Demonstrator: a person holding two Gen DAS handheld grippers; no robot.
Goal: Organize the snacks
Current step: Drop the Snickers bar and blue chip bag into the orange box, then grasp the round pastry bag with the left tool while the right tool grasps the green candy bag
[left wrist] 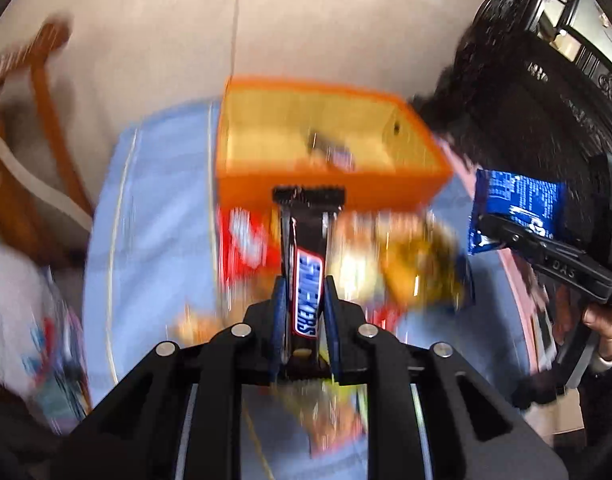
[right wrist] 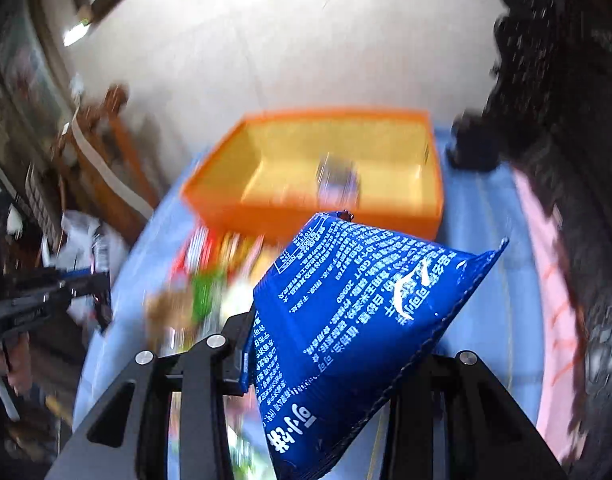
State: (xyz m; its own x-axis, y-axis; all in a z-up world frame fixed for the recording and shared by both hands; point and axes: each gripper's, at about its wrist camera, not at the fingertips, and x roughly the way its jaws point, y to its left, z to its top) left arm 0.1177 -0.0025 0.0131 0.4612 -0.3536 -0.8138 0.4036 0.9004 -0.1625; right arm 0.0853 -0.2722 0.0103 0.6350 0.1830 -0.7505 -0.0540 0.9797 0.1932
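My left gripper (left wrist: 306, 220) is shut on a brown Snickers bar (left wrist: 306, 280), which points towards the orange bin (left wrist: 330, 190). In the right wrist view my right gripper (right wrist: 326, 340) is shut on a blue snack packet (right wrist: 358, 320) with white print, and the packet hides the fingertips. The same packet (left wrist: 514, 208) and right gripper (left wrist: 506, 232) show at the right of the left wrist view. The orange bin (right wrist: 234, 208) holds one dark wrapped snack (right wrist: 338, 180). A blurred pile of loose snacks (left wrist: 386, 264) lies on the blue cloth in front of the bin.
The blue cloth (left wrist: 162, 208) covers the table. A wooden chair (left wrist: 46, 120) stands at the left and dark carved furniture (left wrist: 546, 100) at the right. A white plastic bag (left wrist: 18, 320) lies at the left edge. Pink cloth (right wrist: 546, 280) borders the right side.
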